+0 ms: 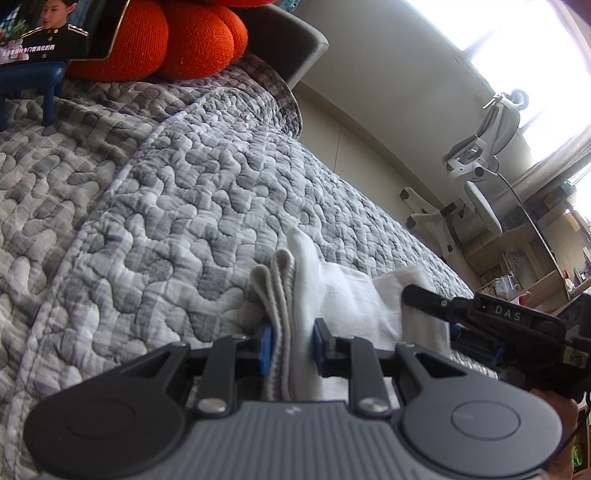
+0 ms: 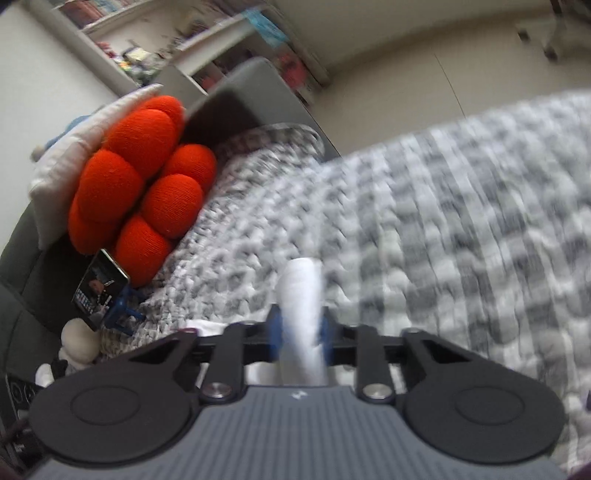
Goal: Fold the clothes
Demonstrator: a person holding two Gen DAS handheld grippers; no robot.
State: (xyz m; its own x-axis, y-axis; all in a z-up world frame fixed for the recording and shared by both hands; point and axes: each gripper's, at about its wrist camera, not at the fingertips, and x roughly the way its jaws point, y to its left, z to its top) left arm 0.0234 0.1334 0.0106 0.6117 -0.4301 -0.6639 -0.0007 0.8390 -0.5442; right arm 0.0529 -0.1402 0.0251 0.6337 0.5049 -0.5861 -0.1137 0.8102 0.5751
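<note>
While the phone propped on a small blue stand and the knobbly orange knitted cushion sit at the head end of the bed, the work is nearer the foot-side edge of the grey-and-white quilted bedspread. Left first: the left gripper has its blue pads clamped on a bunched edge of the white cloth garment with a grey ribbed band, folds standing up between the jaws. From there the garment runs rightward, low over the bedspread, its long axis stretched from one gripper toward the other. At that far end the right gripper comes in from the right edge; its own blurred view shows a white roll of the same cloth pinched between the jaws of the right gripper. Each hand thus holds one end, neither nearer the middle; I judge the coming fold turns on carrying both ends together across that axis.
</note>
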